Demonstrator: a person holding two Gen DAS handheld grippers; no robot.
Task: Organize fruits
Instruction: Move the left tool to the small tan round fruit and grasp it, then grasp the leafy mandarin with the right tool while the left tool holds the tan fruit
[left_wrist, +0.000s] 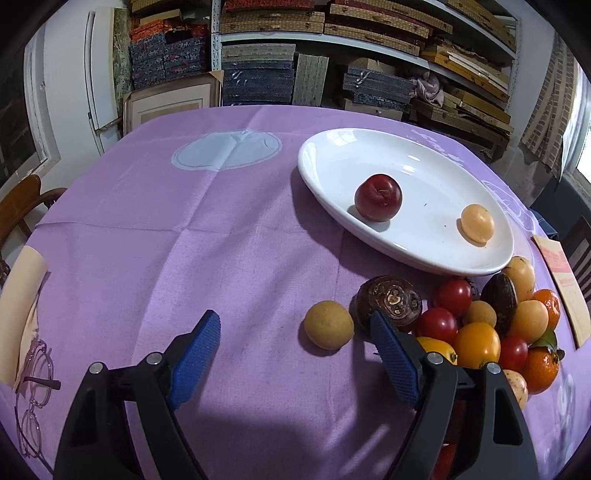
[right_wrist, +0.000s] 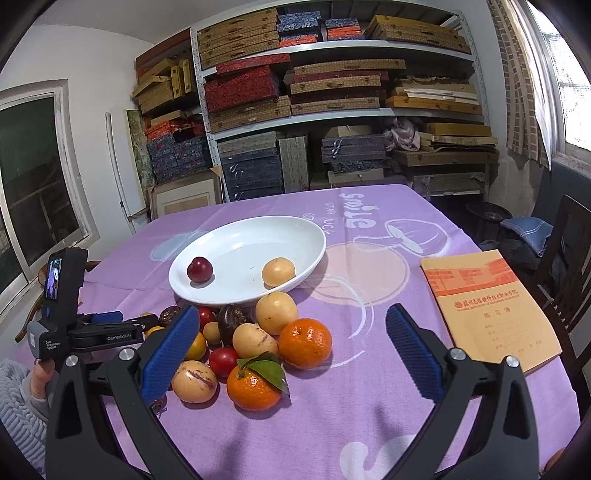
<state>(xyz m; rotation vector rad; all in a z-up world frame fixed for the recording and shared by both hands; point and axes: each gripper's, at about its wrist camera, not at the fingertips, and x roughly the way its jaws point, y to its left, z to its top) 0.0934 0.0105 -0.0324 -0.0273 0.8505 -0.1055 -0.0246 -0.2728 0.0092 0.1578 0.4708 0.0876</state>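
Your left gripper (left_wrist: 295, 332) is spread wide and empty; the round tan fruit (left_wrist: 328, 325) sits just ahead, toward its right finger. Your right gripper (right_wrist: 291, 332), also wide and empty, hangs over the fruit pile's right side.

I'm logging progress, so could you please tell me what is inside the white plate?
The white plate holds a dark red plum and a pale yellow-orange fruit, apart from each other. Nothing else shows inside.

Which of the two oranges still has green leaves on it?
The nearer orange, closest to the right gripper, has green leaves on top. The other orange, just behind it, has none.
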